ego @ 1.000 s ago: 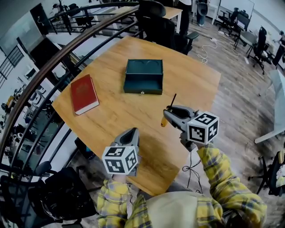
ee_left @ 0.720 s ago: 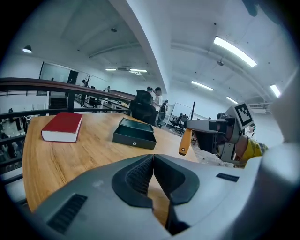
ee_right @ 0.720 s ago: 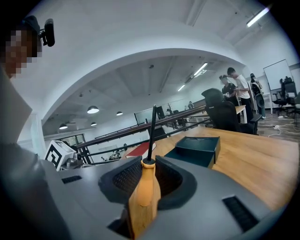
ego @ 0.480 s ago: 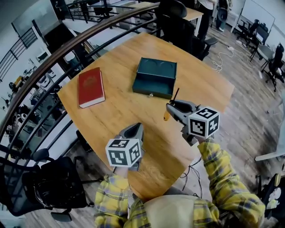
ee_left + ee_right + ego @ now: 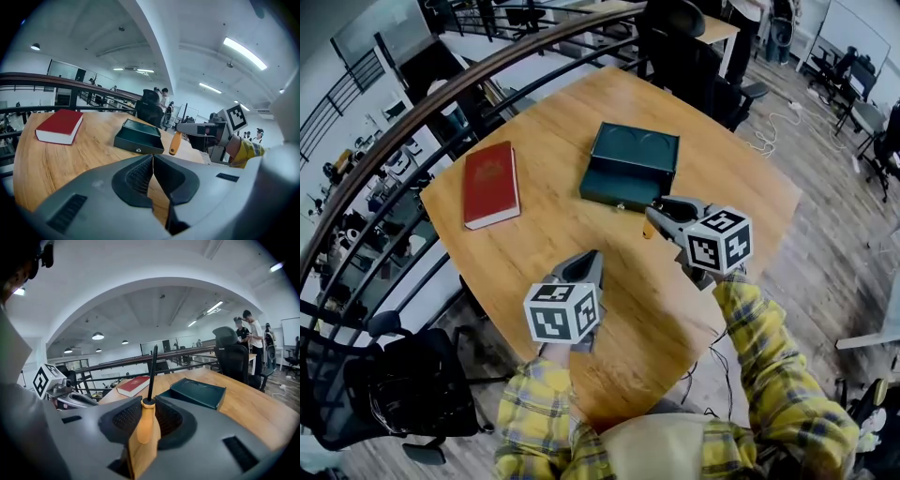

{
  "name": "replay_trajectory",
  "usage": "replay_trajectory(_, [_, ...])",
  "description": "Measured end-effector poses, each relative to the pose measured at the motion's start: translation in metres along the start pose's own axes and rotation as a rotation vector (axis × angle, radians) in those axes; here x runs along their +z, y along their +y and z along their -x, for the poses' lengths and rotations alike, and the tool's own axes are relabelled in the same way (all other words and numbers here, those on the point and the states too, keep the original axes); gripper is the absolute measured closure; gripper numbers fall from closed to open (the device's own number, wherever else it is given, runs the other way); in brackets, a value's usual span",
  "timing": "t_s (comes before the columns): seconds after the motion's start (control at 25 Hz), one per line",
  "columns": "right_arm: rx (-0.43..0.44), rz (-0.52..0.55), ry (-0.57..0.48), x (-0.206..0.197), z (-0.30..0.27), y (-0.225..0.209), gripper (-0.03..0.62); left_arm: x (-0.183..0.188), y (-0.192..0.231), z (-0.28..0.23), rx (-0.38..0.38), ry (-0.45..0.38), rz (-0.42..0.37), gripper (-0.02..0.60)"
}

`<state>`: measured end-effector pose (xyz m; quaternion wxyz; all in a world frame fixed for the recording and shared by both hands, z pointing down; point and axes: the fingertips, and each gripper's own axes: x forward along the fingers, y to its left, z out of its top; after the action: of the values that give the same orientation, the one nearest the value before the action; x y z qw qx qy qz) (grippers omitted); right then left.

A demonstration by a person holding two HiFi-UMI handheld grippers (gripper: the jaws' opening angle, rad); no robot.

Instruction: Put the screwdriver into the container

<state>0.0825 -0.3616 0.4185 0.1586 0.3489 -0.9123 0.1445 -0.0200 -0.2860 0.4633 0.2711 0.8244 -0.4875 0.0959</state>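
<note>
Closer to the container (image 5: 619, 195) than a second ago, the right gripper (image 5: 654, 217) now sits just off its front right corner. The left gripper (image 5: 587, 263) has hardly shifted.

The container is a dark green box lying open on a round wooden table (image 5: 572, 234). To the container's left, well apart from it, lies a red book (image 5: 490, 184). Beyond the container's far side stand black office chairs (image 5: 675, 47). A curved railing (image 5: 412, 122) runs past the table on the book's side of the container, and wood floor (image 5: 825, 187) spreads out to the container's right.

Bare tabletop lies open between the container's front wall and the table's near edge, where the left gripper hovers. Nothing stands between the right gripper and the container.

The right gripper (image 5: 150, 416) is clenched on the screwdriver (image 5: 143, 427) by its orange handle, with the dark shaft pointing past the jaws. The screwdriver (image 5: 648, 229) is held off the table, outside the container and just beside its front wall. The left gripper (image 5: 153, 157) has its jaws pressed together on nothing.
</note>
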Motion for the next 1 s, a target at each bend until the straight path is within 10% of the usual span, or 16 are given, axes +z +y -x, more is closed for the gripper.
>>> replay_trajectory(1.0, [-0.139,0.283,0.082,-0.001,-0.055,-0.064,0.451,0.008,0.019,-0.035,0.033,-0.063,-0.049,0.57])
